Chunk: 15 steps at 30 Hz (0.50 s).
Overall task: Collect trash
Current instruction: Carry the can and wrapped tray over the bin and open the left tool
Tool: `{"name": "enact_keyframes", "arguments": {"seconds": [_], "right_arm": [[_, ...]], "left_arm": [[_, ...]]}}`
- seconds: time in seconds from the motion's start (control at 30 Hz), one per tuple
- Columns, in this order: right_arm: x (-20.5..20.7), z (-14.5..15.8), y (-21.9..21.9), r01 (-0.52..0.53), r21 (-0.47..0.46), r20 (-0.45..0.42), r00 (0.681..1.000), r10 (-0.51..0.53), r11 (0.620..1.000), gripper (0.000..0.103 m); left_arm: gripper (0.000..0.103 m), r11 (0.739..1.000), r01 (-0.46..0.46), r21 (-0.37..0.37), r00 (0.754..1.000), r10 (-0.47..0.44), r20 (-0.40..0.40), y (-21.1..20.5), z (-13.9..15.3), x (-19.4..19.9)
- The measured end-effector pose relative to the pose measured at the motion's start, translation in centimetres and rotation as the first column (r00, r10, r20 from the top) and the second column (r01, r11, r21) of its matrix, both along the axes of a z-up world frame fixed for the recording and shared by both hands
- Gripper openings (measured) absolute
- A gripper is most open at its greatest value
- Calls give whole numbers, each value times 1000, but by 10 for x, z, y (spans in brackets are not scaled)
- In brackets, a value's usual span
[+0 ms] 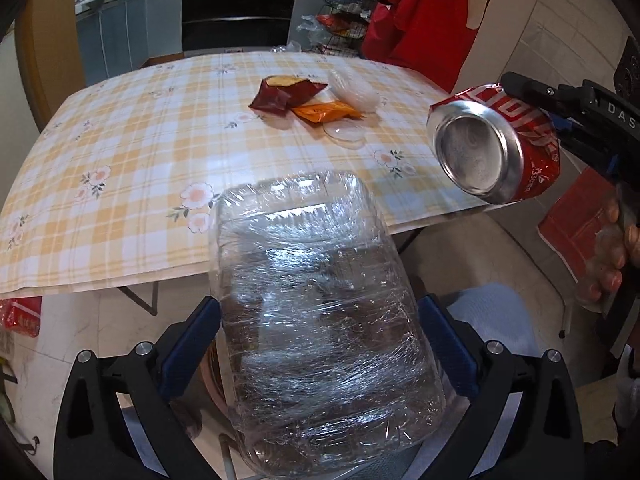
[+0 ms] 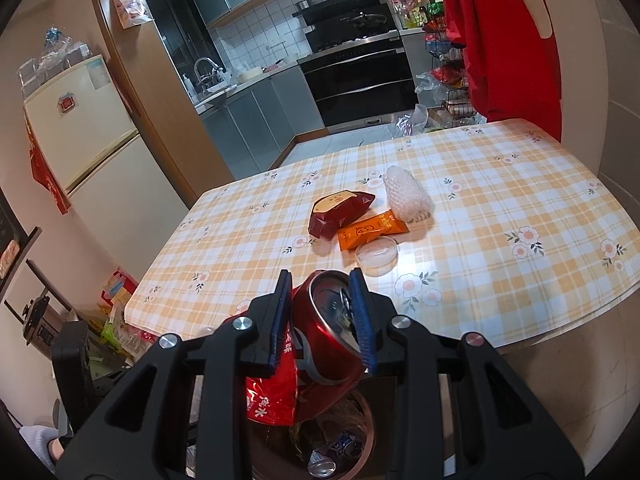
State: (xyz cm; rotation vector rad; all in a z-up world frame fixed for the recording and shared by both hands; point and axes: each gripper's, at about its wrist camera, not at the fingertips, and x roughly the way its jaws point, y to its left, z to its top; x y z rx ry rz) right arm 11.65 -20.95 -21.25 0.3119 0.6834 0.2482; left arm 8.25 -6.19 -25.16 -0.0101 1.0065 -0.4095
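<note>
My left gripper (image 1: pixel 320 320) is shut on a clear plastic container (image 1: pixel 316 320) wrapped in cling film, held off the table's near edge. My right gripper (image 2: pixel 324 312) is shut on a crushed red soda can (image 2: pixel 324 340), which also shows in the left wrist view (image 1: pixel 496 144), held above a brown trash bin (image 2: pixel 340 444) with cans and wrappers inside. On the checked tablecloth (image 2: pixel 500 208) lie a dark red snack bag (image 2: pixel 340 212), an orange packet (image 2: pixel 370 234), a white foam net sleeve (image 2: pixel 408 196) and a clear round lid (image 2: pixel 377 255).
A fridge (image 2: pixel 92 152) stands at the left. Kitchen counters and an oven (image 2: pixel 360 84) are behind the table. A red garment (image 2: pixel 508 40) hangs at the far right beside a wire rack. Bags and clutter lie on the floor at the left (image 2: pixel 116 312).
</note>
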Motion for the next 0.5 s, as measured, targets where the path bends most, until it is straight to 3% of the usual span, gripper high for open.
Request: {"name": "enact_keyframes", "arguments": {"seconds": [0.3,0.5], "right_arm": [[13,-18,2,-6,5,-48,999,6,1000,32],[17,-29,13,-35,3,-79,996,35,999,32]], "left_arm": [[97,998,-60,-29,998,59,-21,15,-9,15],[97,979,-191,-73,980,194,34,51,10,21]]}}
